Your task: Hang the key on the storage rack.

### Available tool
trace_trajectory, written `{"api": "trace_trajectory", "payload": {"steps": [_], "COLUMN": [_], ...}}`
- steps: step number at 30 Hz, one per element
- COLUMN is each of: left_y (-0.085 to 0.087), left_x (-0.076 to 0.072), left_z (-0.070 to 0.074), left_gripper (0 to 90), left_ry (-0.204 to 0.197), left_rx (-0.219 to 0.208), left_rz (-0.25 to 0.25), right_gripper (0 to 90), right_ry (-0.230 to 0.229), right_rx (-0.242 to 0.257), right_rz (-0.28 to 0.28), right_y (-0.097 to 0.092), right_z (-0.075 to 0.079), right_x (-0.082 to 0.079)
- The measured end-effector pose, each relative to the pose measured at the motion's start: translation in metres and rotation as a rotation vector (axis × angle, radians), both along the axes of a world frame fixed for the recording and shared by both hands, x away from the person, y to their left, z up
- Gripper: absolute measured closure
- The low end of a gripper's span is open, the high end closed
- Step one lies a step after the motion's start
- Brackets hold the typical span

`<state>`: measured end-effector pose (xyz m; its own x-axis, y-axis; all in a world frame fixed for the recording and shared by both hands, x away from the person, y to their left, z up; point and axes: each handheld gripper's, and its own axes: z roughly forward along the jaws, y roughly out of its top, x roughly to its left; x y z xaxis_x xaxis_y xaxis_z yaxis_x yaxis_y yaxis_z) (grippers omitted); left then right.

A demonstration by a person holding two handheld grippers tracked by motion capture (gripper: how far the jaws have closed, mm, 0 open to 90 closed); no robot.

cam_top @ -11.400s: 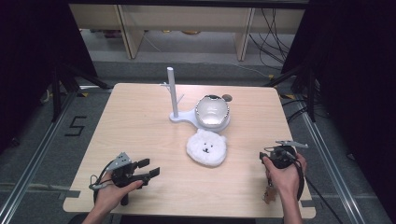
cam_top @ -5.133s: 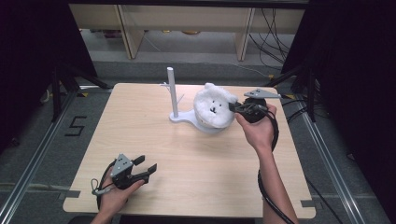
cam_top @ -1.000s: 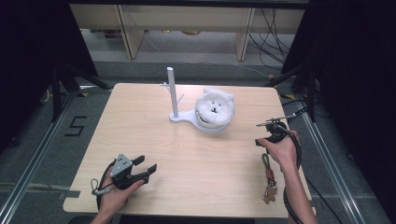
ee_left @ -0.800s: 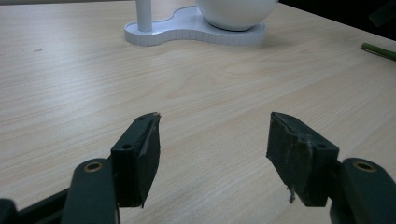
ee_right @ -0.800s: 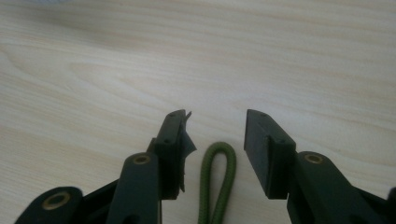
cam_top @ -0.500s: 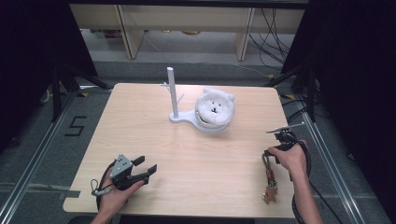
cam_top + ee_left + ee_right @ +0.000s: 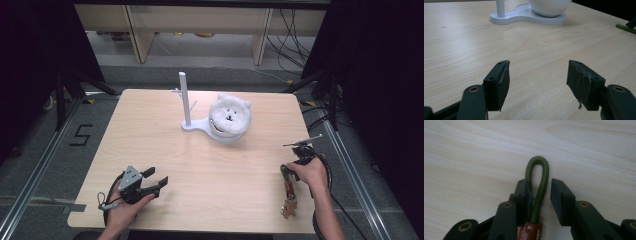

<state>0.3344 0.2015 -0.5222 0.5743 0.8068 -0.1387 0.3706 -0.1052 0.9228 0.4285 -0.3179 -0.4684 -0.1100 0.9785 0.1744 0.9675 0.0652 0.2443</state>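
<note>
While the right tongs (image 7: 539,191) are closing around the green cord loop (image 7: 537,180) near the bench's (image 7: 165,140) right front corner, not yet pinching, we are judging it light, limp; left tongs (image 7: 537,80) are gaping empty.

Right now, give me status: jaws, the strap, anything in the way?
Left gripper open, resting on table. Right gripper jaws just closing around green cord loop, a gap left on one side. Nothing in the way.
</note>
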Motion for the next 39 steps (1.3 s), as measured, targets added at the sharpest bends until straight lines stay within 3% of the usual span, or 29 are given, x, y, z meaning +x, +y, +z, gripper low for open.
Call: {"api": "trace_trajectory", "payload": {"steps": [4,5,9,11,12,15,19,23,27,30,32,34,35,36,37,39], "left_y": [0.000,0.000,0.000,0.000,0.000,0.000,0.000,0.000,-0.001,-0.001,-0.001,-0.001,-0.001,-0.001,-0.001,-0.001], "left_x": [0.000,0.000,0.000,0.000,0.000,0.000,0.000,0.000,-0.001,-0.001,-0.001,-0.001,-0.001,-0.001,-0.001,-0.001], "left_z": [0.000,0.000,0.000,0.000,0.000,0.000,0.000,-0.001,0.000,0.000,0.000,0.000,0.000,0.000,0.000,0.000], "left_gripper": [33.9,34.0,34.0,34.0,34.0,34.0,34.0,34.0,34.0,34.0,34.0,34.0,34.0,34.0,34.0,34.0], "left_ry": [-0.001,-0.001,0.000,-0.001,-0.002,-0.002,-0.003,-0.007,-0.002,-0.002,-0.003,-0.004,-0.004,-0.003,-0.002,-0.002], "left_rx": [-0.001,-0.002,0.001,-0.001,-0.001,-0.001,-0.001,-0.007,0.006,0.007,0.005,0.006,0.007,0.005,0.005,0.006], "left_rz": [0.001,0.001,0.000,0.000,0.000,0.000,-0.003,-0.009,-0.006,-0.005,-0.006,-0.007,-0.007,-0.007,-0.007,-0.007], "right_gripper": [69.6,70.2,72.1,72.1,72.0,70.0,67.3,65.5,64.2,64.2,64.9,66.8,68.0,69.5,71.3,75.2], "right_ry": [0.010,0.045,-0.011,0.000,-0.002,-0.001,0.062,0.066,0.142,0.148,0.159,0.162,0.120,0.108,0.127,0.118], "right_rx": [-0.015,0.005,-0.035,-0.025,-0.042,-0.047,-0.057,-0.088,-0.076,-0.052,-0.057,-0.049,-0.052,-0.047,-0.052,-0.032], "right_rz": [0.024,-0.020,0.058,0.028,0.060,0.063,0.031,0.074,0.022,-0.011,0.034,0.010,0.045,0.057,0.050,0.053], "right_y": [0.002,0.007,0.003,0.006,0.004,0.004,0.009,0.007,0.009,0.012,0.008,0.011,0.008,0.007,0.007,0.008], "right_z": [-0.002,-0.001,-0.005,-0.005,-0.004,-0.001,0.004,0.005,0.006,0.001,0.000,-0.002,-0.004,-0.005,-0.004,-0.005], "right_x": [0.001,0.000,0.002,0.002,0.003,0.002,-0.005,-0.014,-0.022,-0.026,-0.025,-0.025,-0.025,-0.024,-0.024,-0.024]}}
